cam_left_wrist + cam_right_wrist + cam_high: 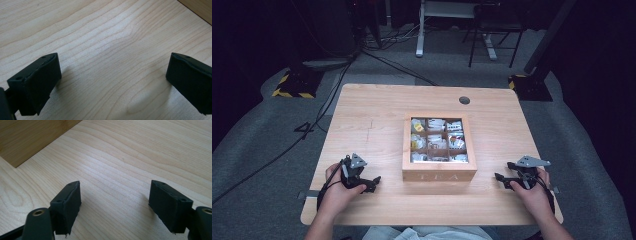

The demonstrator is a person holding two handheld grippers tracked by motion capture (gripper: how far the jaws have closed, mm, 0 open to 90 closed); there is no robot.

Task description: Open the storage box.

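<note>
Pale wooden table point(372, 125), wooden tea box point(439, 175) at its centre with packets in compartments, left gripper point(371, 184) near-left of it, jaws spread and empty, right gripper point(501, 179) near-right, likewise released.

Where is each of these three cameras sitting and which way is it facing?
High view: above the person's side, looking forward and down at the table and tea box; both forearms, left gripper and right gripper show.
Left gripper view: rides the left gripper, looking past its open jaws at bare tabletop.
Right gripper view: rides the right gripper, jaws open.
Shared: both gripper views catch a corner of the tea box.
</note>
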